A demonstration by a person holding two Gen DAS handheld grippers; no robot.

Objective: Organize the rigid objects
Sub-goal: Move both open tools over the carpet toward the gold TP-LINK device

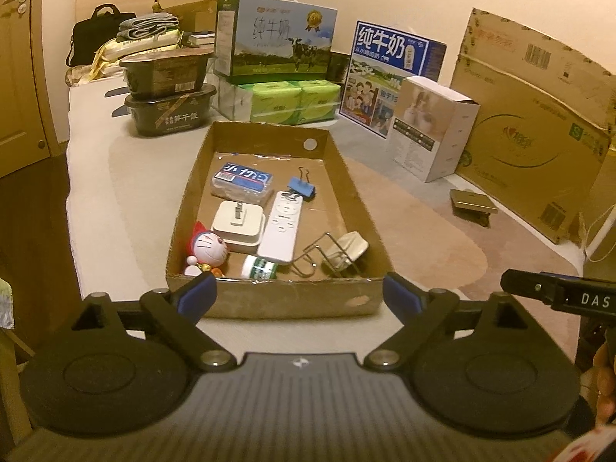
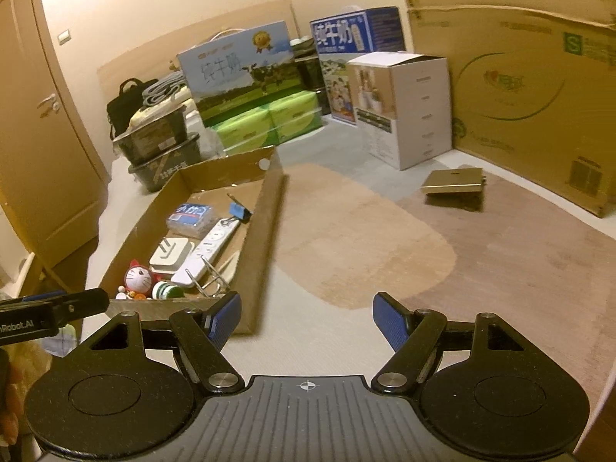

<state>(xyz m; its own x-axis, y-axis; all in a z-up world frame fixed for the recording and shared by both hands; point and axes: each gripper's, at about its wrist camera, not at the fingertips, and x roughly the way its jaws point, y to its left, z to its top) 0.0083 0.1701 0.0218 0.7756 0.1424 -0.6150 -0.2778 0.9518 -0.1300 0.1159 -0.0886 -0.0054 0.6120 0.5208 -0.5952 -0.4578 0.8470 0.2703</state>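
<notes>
- Seven small rigid items lie in the shallow brown cardboard tray, which serves as landmark; surface beneath looks like a padded, cloth-covered bed or mat, cannot tell which.
- Inside the tray, far end: clear plastic case with blue label and blue binder clip, side by side.
- Middle of tray: white square plug adapter, prongs up, touching the white slim remote control lying lengthwise.
- Near wall of tray: Doraemon toy figure, small green-and-white bottle on its side, wire-framed metal clip holder in the right corner.
- One item outside: flat gold rectangular box, well apart to the right of the tray, near the big cardboard carton. Likely the last piece to collect.
- Left tool spread wide, empty, hovering just before the tray's near wall; seemingly parked there to leave the tray clear.
- Right tool spread wide, empty, right of the tray, facing open surface toward the gold box; judged ready for reaching it.
- Stacked milk cartons and tissue packs beyond the tray: background, not involved.
</notes>
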